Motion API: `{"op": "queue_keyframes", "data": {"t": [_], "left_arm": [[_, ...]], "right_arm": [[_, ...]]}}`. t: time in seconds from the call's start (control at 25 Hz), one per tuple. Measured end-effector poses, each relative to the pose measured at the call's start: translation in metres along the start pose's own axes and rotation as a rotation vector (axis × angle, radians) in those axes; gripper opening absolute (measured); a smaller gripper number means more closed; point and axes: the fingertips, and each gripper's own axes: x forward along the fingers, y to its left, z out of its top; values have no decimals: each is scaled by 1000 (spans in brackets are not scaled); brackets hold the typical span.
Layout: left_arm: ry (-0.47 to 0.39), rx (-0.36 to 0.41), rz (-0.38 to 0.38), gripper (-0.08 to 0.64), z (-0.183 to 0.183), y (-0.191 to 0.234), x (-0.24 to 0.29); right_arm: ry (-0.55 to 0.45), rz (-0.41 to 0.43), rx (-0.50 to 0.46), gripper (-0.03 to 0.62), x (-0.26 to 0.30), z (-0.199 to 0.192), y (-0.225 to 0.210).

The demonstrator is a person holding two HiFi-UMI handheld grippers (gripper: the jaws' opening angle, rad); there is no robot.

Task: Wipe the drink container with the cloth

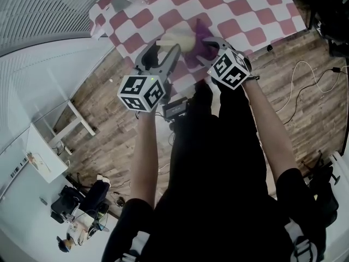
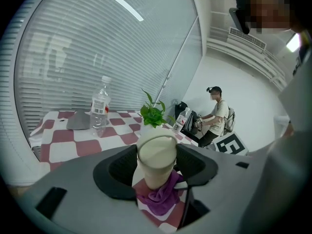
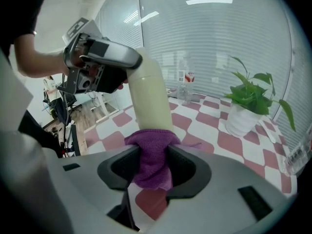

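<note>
Inside left claw, drink container (cloth touching)

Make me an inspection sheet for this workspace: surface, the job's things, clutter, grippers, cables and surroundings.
Surface: table covered with a red-and-white checked cloth.
Job's things: cream drink cup held upright just above the table; purple cloth pressed against the cup's lower part.
Clutter: clear water bottle, potted plant and a grey item at the far side of the table.
Grippers: left gripper clamped on the cup; right gripper pinching the cloth.
Cables: white cable looped on the wooden floor, right of the table.
Surroundings: window blinds; a seated person in the background.
</note>
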Motion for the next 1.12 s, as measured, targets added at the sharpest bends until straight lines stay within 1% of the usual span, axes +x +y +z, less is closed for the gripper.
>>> {"op": "queue_keyframes", "data": {"t": [0.16, 0.36, 0.64, 0.8, 0.92, 1.0, 1.12], "left_arm": [[15, 35, -31, 273, -4, -2, -4], [33, 45, -62, 273, -11, 0, -11], [47, 135, -106, 273, -18, -7, -18], [58, 199, -131, 273, -22, -11, -21], [71, 260, -157, 273, -25, -16, -23], [80, 303, -173, 273, -28, -20, -26], [88, 341, -184, 273, -32, -23, -28]], "right_arm": [[-37, 32, -22, 172, -11, 21, 7], [-97, 54, -61, 156, -25, 52, 17], [-129, 100, -165, 153, -41, 82, 34], [-109, 124, -256, 153, -46, 88, 40], [-91, 149, -309, 151, -49, 87, 45], [-79, 165, -318, 150, -50, 83, 45], [-43, 168, -321, 150, -48, 71, 40]]}}
